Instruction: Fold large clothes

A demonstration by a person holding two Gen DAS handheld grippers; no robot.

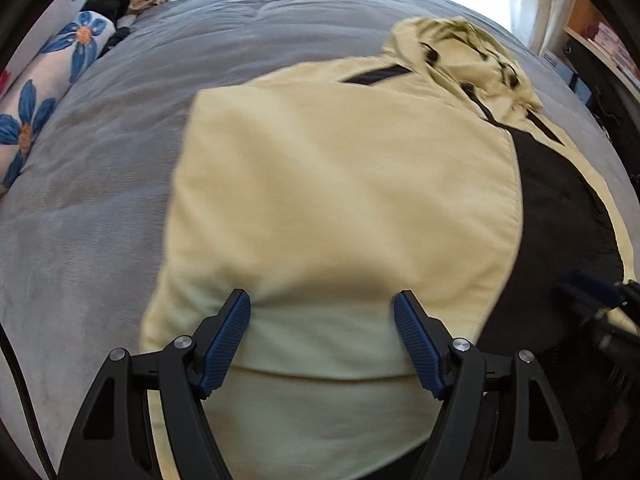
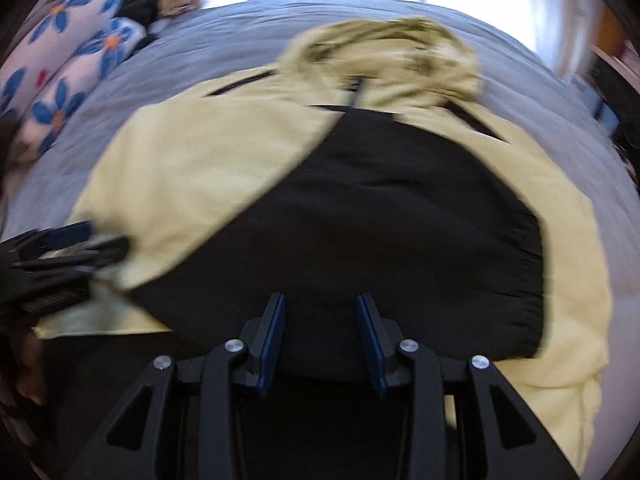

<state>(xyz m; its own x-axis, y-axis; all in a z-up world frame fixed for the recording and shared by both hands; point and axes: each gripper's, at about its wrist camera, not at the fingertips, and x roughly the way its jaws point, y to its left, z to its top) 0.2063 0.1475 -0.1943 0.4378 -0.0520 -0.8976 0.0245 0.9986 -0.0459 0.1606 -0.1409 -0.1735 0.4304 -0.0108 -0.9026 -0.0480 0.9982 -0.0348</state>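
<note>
Blurring hides jacket (image 2: 192,168) hem; left claw (image 1: 322,336) wide, right claw (image 2: 320,340) narrow, both empty.

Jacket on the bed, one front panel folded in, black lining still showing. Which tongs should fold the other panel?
Probably right. The right tongs hover over the jacket's black lining near the unfolded panel; the left tongs sit over the folded side.

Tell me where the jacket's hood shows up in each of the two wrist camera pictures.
Left wrist view: the hood sits upper right, bunched at the far end of the pale yellow jacket.
Right wrist view: the hood sits top centre, blurred, above the black lining.
Shared landmark: the blue-flowered pillows at the upper left of both.
</note>
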